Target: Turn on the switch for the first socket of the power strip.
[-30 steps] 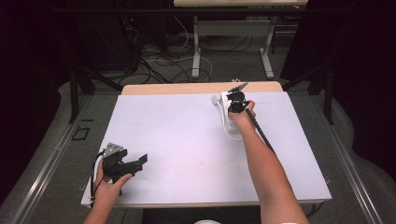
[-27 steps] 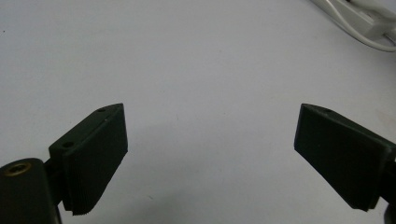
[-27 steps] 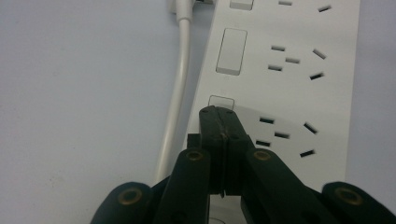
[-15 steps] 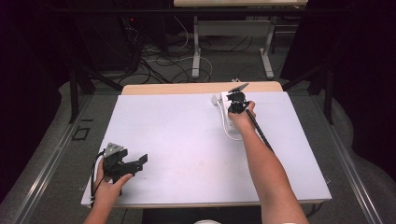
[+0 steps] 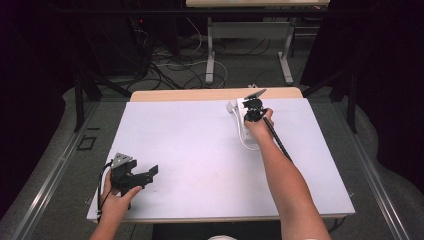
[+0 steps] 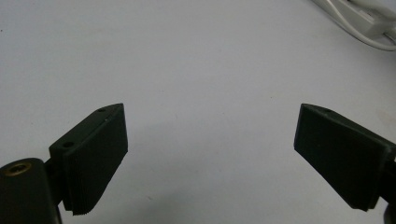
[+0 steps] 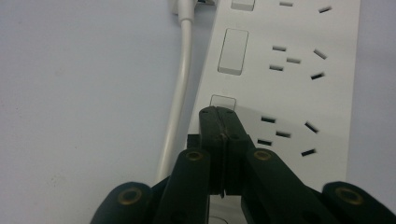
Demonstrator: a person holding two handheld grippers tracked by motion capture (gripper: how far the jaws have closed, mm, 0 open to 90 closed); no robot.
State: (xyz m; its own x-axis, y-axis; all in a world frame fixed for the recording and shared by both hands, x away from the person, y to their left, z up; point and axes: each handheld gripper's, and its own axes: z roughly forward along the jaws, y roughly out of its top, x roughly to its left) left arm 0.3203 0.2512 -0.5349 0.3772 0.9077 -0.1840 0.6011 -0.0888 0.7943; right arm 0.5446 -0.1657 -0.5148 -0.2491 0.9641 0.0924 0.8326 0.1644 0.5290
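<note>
White table [image 5: 190, 145]: closed right gripper [image 7: 219, 112] tips on power strip [image 7: 299, 60] switch [image 7: 222, 101].

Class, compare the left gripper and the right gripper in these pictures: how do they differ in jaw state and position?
The left gripper has its jaws wide apart with nothing between them; the right gripper has its jaws pressed together. The left gripper sits near the table's front edge over bare surface; the right gripper is at the far side, tips at a switch on the white power strip. Both have black ribbed jaws and are hand-held.

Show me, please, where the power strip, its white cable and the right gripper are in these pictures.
power strip [image 7: 299, 88]: right gripper view, its socket face.
white cable [image 7: 180, 98]: right gripper view, mid-length beside the strip.
right gripper [image 7: 219, 114]: right gripper view, closed fingertips.
</note>
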